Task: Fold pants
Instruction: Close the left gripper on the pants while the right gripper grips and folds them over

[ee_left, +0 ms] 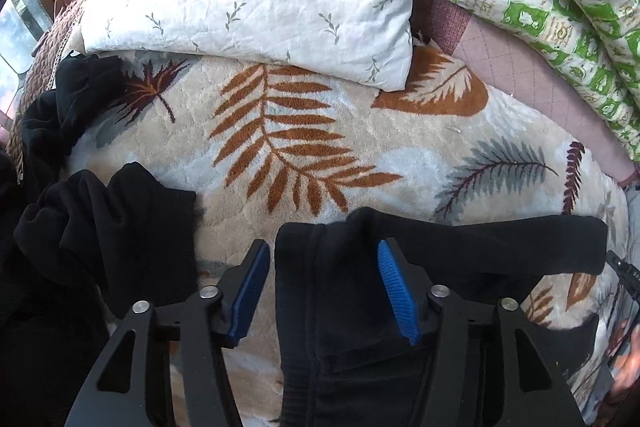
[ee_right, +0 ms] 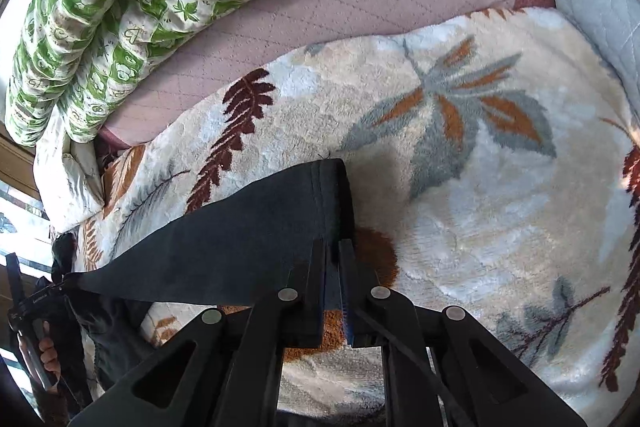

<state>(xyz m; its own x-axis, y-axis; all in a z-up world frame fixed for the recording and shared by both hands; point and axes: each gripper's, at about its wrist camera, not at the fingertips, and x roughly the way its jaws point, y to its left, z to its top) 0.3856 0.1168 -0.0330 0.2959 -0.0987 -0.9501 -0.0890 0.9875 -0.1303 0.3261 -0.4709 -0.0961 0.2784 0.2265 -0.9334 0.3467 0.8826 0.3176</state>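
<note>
Two tongs stretch the black pants above the leaf-patterned blanket: right tongs pinching one end, left tongs spread around fabric, keeping it taut for folding.

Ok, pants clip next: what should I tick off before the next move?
1. Right hand-held gripper shut on the pants edge: ok.
2. Left hand-held gripper gripping fabric: not ok. The jaws stand open, with cloth between the pads unpinched.
3. Stretch of cloth leading away from the right gripper smooth: ok in the right wrist view.
4. Rest of the pants flat: not ok. It is bunched at the left of the left wrist view.
5. Blanket bare ahead of the grippers: ok.
6. Legs lined up edge to edge: cannot tell.
</note>
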